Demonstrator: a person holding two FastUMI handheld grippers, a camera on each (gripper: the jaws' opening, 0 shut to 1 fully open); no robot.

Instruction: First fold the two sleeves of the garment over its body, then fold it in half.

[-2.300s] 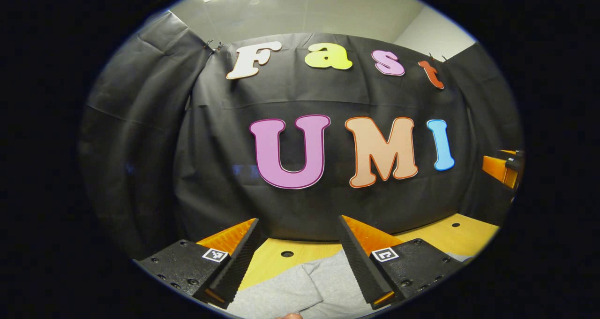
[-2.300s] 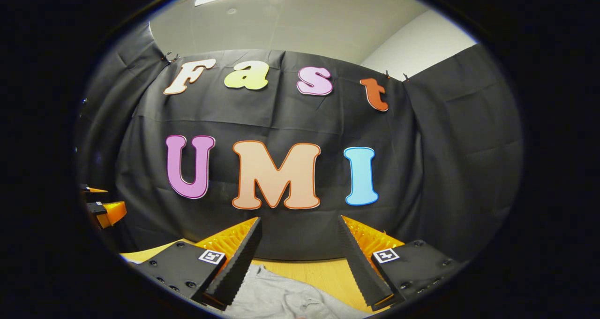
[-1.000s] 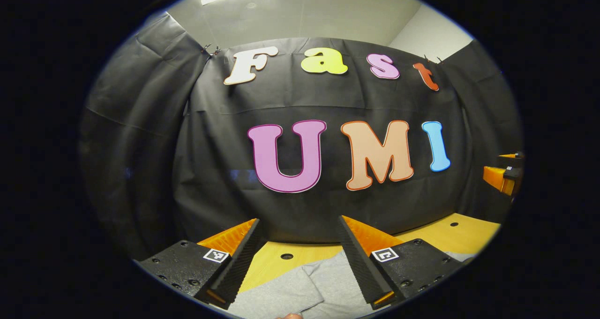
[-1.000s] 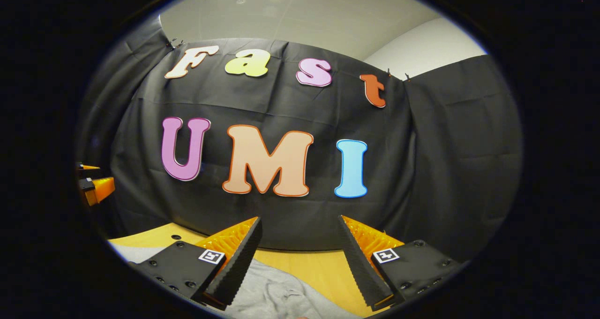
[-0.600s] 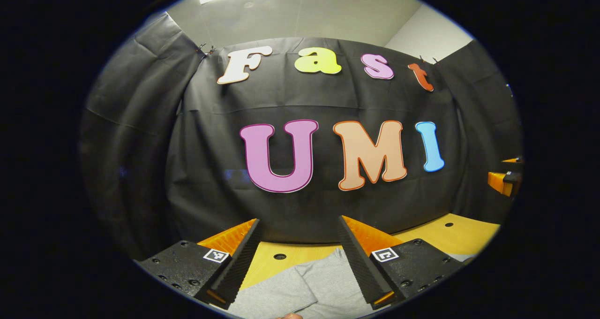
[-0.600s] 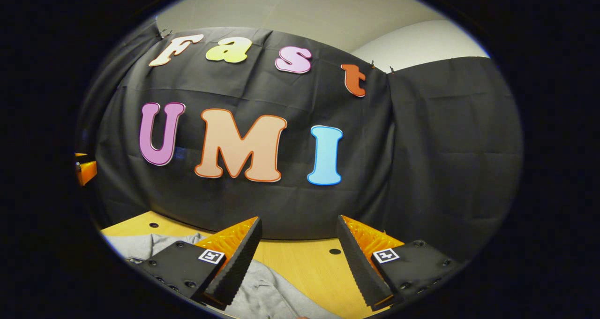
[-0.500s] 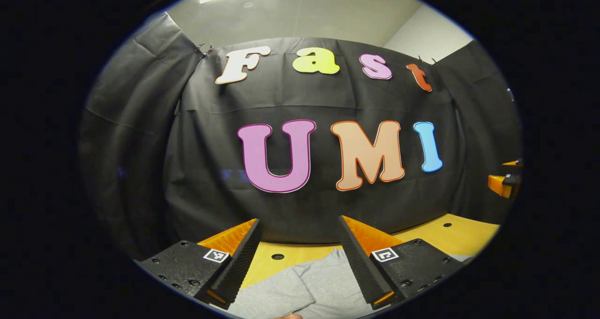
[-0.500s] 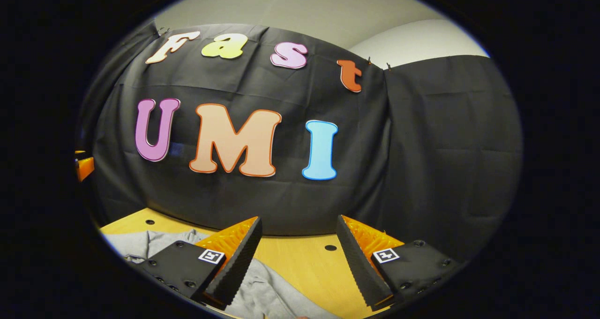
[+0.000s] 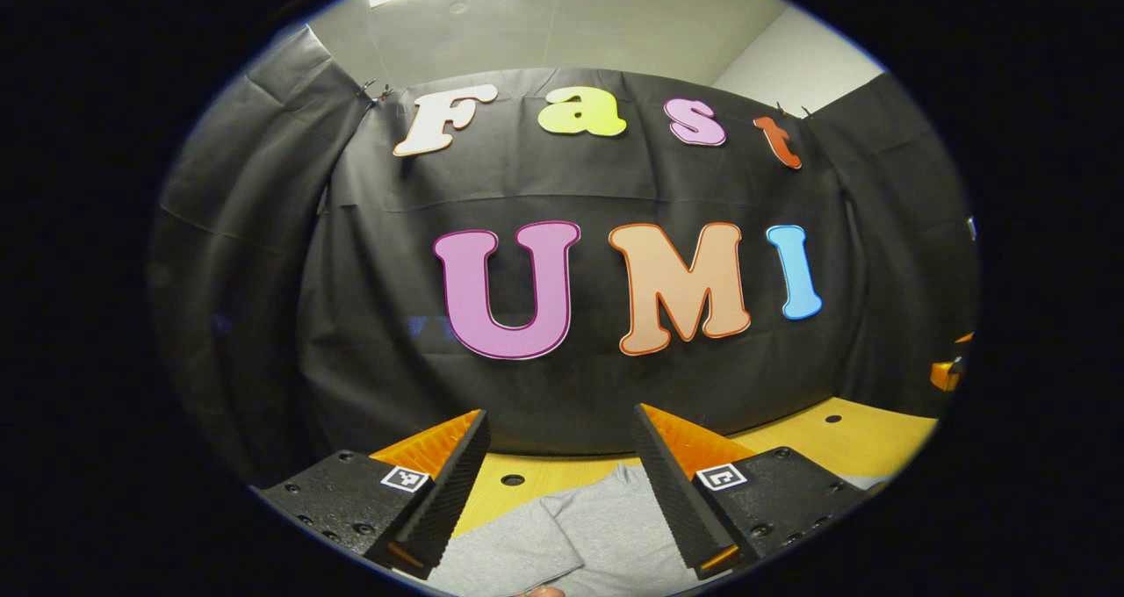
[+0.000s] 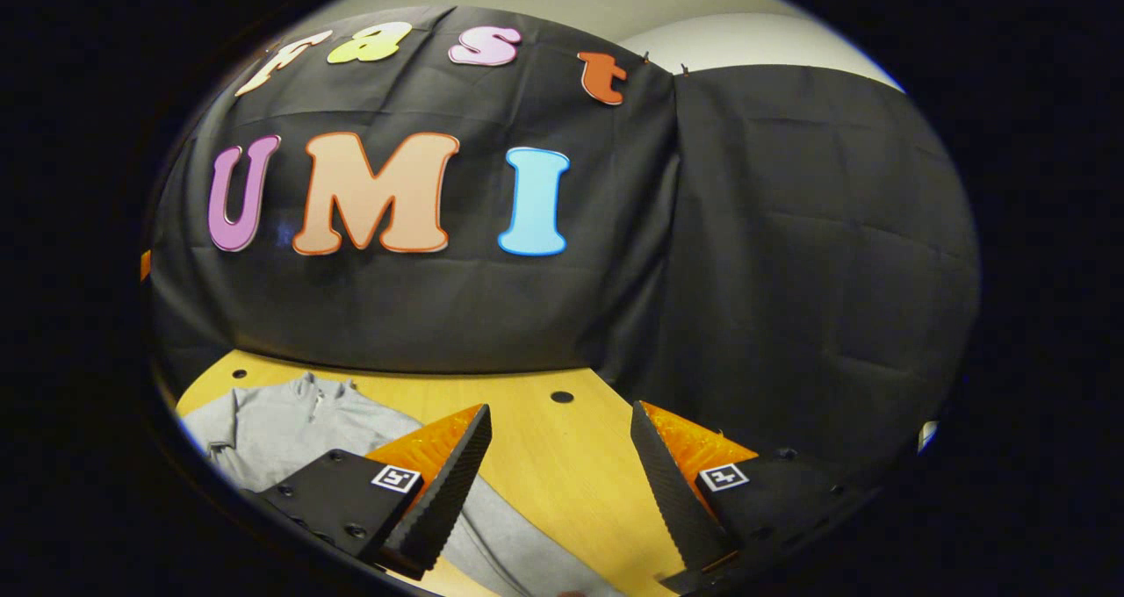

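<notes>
A grey garment point(image 9: 580, 531) lies flat on the wooden table point(image 9: 861, 439), with a folded edge running between the fingers of my left gripper point(image 9: 558, 413). That gripper hangs above the cloth, open and holding nothing. In the right gripper view the garment's body and zipped collar point(image 10: 303, 417) lie at the left, and a sleeve point(image 10: 518, 553) runs under the left finger toward the bottom edge. My right gripper point(image 10: 560, 406) is open over bare table beside that sleeve. Its tip point(image 9: 948, 373) peeks in at the far right of the left gripper view.
The table point(image 10: 571, 465) has small round holes point(image 10: 562, 397) in its top. The booth's black cloth wall point(image 10: 790, 255) stands close behind the table and wraps round its right side.
The right gripper view has swung right and tipped down, so more table and the garment's collar show. The left gripper view turned slightly right. Both grippers stay open.
</notes>
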